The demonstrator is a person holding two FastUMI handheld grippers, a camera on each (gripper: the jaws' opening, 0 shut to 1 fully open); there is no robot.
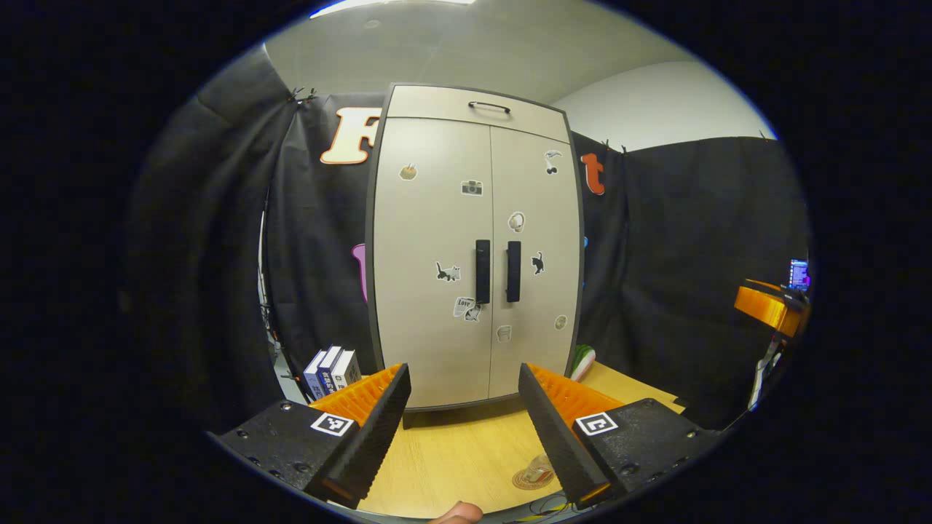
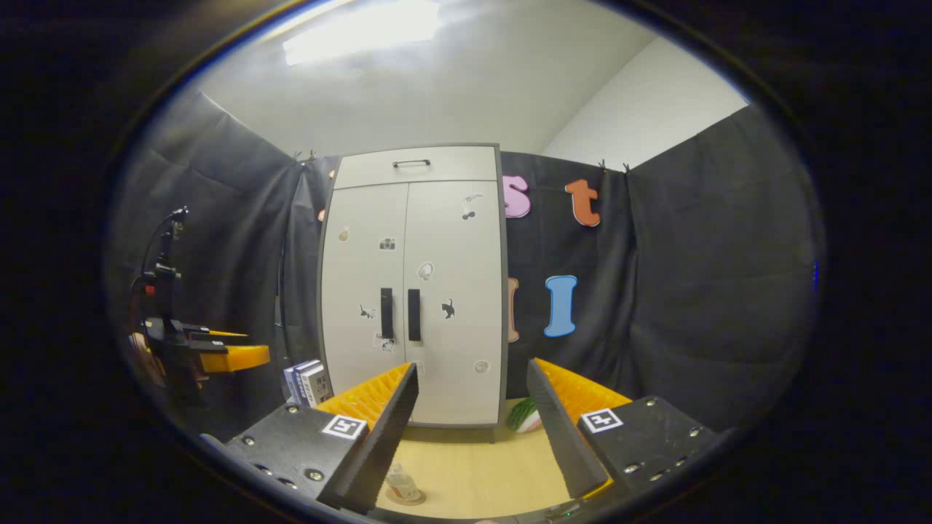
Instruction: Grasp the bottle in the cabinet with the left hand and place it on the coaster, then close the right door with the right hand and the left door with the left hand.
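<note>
1. Gripper fingers come nearest. The left gripper (image 1: pixel 463 370) is released, jaws spread wide, with nothing between them. The right gripper (image 2: pixel 472 364) is likewise spread apart and empty.
2. Just beyond the fingers lies a pale wooden worktop (image 1: pixel 451 444).
3. A small clear bottle (image 1: pixel 537 468) stands upright on a round coaster (image 1: pixel 521 480) on the near part of the worktop, close beside the left gripper's right-hand finger. In the right gripper view the bottle (image 2: pixel 400 480) sits low on the left, on the coaster (image 2: pixel 409 498).
4. The bottle looks light and smooth-sided, so probably slippery. Whether it is glass or plastic cannot be told. A gentle hold around the middle of its body seems safest.
5. Farther back stands the cabinet (image 1: pixel 473 255), pale, with small stickers. The left door (image 1: pixel 433 255) and the right door (image 1: pixel 539 291) are both closed and meet flush.
6. Two dark vertical handles (image 1: pixel 483 271) sit side by side at the seam; they look rigid and are the obvious places to grip or push.
7. Judging by this, the task looks complete.
</note>
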